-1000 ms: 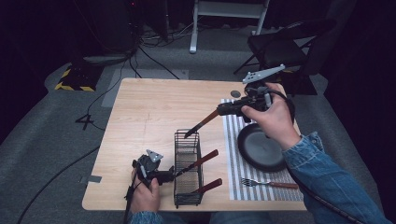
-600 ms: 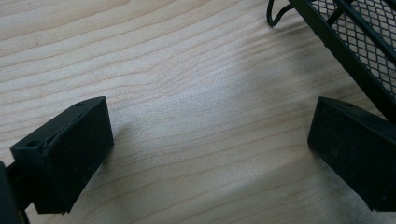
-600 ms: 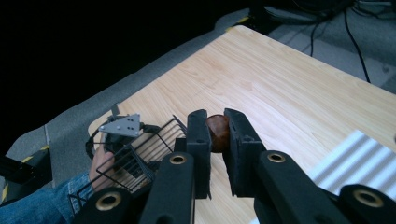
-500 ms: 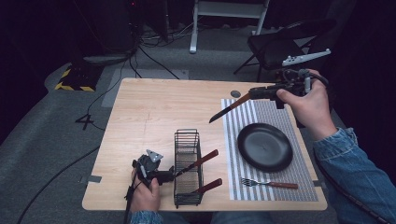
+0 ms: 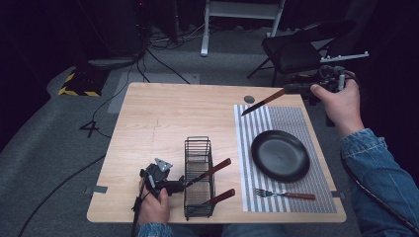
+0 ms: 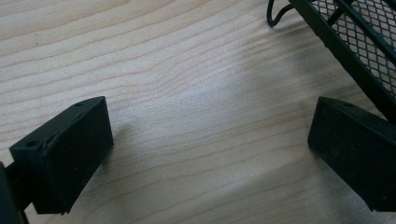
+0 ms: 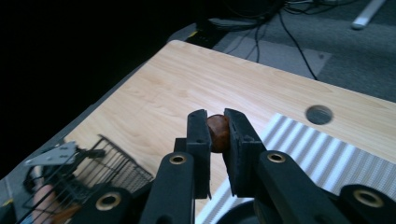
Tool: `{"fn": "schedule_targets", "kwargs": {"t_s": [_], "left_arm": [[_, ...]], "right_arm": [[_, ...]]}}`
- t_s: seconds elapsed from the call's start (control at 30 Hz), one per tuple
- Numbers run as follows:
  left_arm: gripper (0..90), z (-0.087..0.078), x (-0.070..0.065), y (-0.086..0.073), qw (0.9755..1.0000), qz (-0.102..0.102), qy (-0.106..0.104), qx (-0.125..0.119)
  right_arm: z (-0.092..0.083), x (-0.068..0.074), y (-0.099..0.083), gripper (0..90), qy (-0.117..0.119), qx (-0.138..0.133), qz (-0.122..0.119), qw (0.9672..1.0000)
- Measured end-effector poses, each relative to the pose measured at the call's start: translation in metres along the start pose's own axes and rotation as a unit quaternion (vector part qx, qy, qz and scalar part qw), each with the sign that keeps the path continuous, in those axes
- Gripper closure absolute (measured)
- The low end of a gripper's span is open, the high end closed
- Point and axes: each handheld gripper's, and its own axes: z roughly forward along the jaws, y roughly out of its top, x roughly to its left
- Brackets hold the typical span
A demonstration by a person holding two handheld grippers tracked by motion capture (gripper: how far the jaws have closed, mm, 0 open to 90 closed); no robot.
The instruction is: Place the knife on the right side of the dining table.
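I've got the knife (image 5: 263, 102) clamped by its wooden handle in my right claw (image 5: 291, 89), carried high over the far right corner of the surface (image 5: 163, 113), blade tip hanging above the top edge of the striped placemat (image 5: 291, 116). My left claw (image 5: 179, 183) sits low on the surface with its jaws wide apart and nothing between them, just beside the wire caddy (image 5: 198, 177).

Progress, as I read it: the black plate (image 5: 279, 155) is on the mat, the fork (image 5: 285, 194) is laid along the mat's near edge, and two more wooden-handled utensils (image 5: 212, 171) lie in the caddy. So the place setting looks partway done; I judge the knife needs setting down beside the plate, then the caddy wants emptying.

The high view gives me the whole layout and the knife's blade. My right claw's own camera shows what that one can't: the brown handle (image 7: 218, 133) pinched squarely between the pads. The left claw's camera shows bare wood grain between the pads (image 6: 65, 151) and the caddy's mesh wall (image 6: 359, 42) near the right-hand jaw.
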Motion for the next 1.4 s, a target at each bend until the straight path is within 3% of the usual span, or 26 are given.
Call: {"fn": "schedule_targets", "kwargs": {"t_s": [0.17, 0.5, 1.0, 1.4], "left_arm": [[0.1, 0.000, 0.000, 0.000, 1.0000, 0.000, 0.000, 0.000], [0.1, 0.000, 0.000, 0.000, 1.0000, 0.001, 0.000, 0.000], [0.1, 0.000, 0.000, 0.000, 1.0000, 0.000, -0.001, 0.000], [0.1, 0.000, 0.000, 0.000, 1.0000, 0.000, 0.000, 0.000]], "right_arm": [[0.005, -0.022, -0.003, 81.6, -0.020, -0.001, 0.015, 0.9997], [0.026, -0.051, -0.008, 81.6, -0.041, 0.015, 0.034, 0.9985], [0.056, -0.078, -0.019, 81.6, -0.060, 0.043, 0.051, 0.9960], [0.076, -0.092, -0.040, 81.5, -0.063, 0.057, 0.076, 0.9935]]}}
